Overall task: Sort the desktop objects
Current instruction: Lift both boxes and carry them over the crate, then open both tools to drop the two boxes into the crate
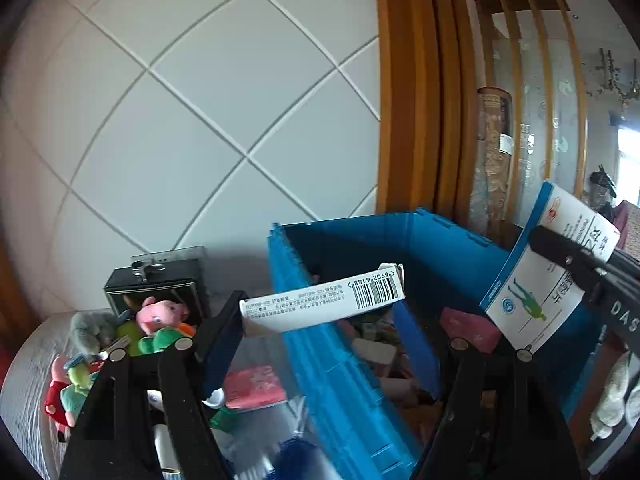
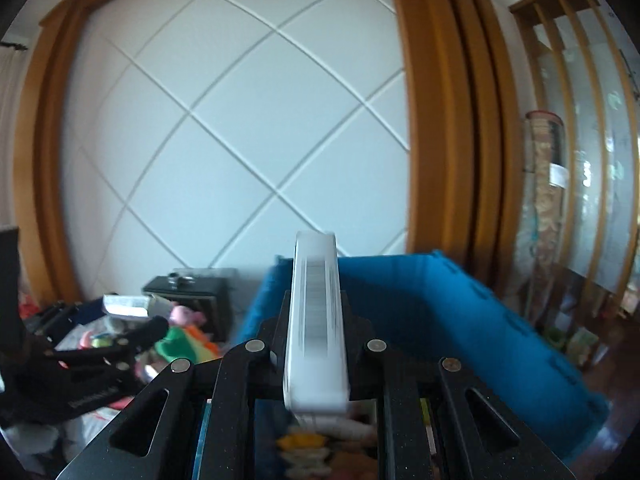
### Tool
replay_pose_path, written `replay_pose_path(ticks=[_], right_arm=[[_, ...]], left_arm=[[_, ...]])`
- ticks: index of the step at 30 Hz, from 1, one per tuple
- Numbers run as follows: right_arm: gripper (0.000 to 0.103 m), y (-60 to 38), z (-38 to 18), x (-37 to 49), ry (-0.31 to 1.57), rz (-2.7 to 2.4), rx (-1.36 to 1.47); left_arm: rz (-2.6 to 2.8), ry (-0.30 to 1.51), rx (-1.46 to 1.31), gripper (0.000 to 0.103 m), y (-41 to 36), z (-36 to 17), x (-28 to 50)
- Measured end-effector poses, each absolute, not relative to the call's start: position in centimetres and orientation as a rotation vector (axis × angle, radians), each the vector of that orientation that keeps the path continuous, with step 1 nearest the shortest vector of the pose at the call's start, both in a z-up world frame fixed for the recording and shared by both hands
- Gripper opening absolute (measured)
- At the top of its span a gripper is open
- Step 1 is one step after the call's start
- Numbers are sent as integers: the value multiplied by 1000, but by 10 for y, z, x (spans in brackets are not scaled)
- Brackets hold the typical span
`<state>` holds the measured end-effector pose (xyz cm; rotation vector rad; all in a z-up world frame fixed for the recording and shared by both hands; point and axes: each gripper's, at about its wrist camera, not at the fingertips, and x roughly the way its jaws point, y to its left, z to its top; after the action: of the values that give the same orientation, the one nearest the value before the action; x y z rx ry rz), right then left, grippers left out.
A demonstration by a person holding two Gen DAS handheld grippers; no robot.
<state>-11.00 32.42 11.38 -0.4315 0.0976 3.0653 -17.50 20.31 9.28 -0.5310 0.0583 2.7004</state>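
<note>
Left gripper (image 1: 332, 316) raised, angled slightly down, jaws wide across a barcoded white box (image 1: 324, 300), right gripper (image 2: 314, 344) likewise raised, clamped on a blue-edged white box (image 2: 316, 320), both above the blue crate (image 1: 432, 240)

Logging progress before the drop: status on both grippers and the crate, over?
Left gripper shut on barcode box. Right gripper shut on blue-white box. Blue crate ahead, open-topped, nothing blocking.
</note>
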Motion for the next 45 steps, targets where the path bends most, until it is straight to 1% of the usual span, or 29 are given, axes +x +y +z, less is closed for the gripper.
replay_pose_path(ticks=[5, 9, 12, 16, 22, 24, 25, 27, 29, 30, 33, 35, 39, 40, 41, 42, 44, 45], right_arm=[[17, 384, 111, -127, 110, 3019, -562], [17, 414, 92, -141, 147, 3023, -699], [17, 434, 82, -156, 138, 3008, -775], [17, 454, 74, -188, 126, 2995, -887], [17, 460, 62, -234, 56, 2946, -977], [17, 463, 57, -246, 66, 2948, -991], [18, 465, 55, -250, 79, 2946, -999], [28, 466, 54, -256, 69, 2936, -1011], [66, 466, 54, -256, 61, 2933, -1010], [71, 467, 54, -257, 52, 2931, -1006], [72, 469, 57, -255, 41, 2928, -996], [79, 472, 58, -254, 44, 2928, -992], [83, 477, 62, -248, 44, 2911, -996], [90, 477, 62, -244, 47, 2908, -1001], [94, 477, 63, -240, 50, 2913, -1001], [96, 478, 64, -236, 49, 2917, -997], [102, 477, 67, -224, 45, 2920, -986], [102, 477, 68, -217, 51, 2930, -976]], left_arm=[[2578, 64, -666, 73, 272, 103, -195], [2533, 124, -828, 73, 320, 88, -217], [2518, 164, -925, 73, 347, 73, -232], [2509, 178, -1036, 73, 370, 59, -257], [2545, 210, -1112, 75, 387, 51, -279], [2565, 223, -1123, 79, 390, 50, -282], [2572, 224, -1127, 79, 390, 49, -284], [2585, 225, -1140, 79, 390, 47, -288], [2587, 232, -1158, 79, 391, 44, -293], [2585, 234, -1163, 79, 391, 43, -294], [2579, 242, -1175, 79, 392, 40, -294], [2576, 239, -1172, 79, 391, 41, -293], [2574, 234, -1162, 79, 387, 45, -287], [2572, 229, -1160, 79, 385, 47, -284], [2567, 222, -1156, 79, 383, 49, -280], [2564, 211, -1147, 79, 380, 52, -276], [2565, 185, -1117, 79, 371, 58, -264], [2569, 174, -1098, 79, 367, 61, -257]])
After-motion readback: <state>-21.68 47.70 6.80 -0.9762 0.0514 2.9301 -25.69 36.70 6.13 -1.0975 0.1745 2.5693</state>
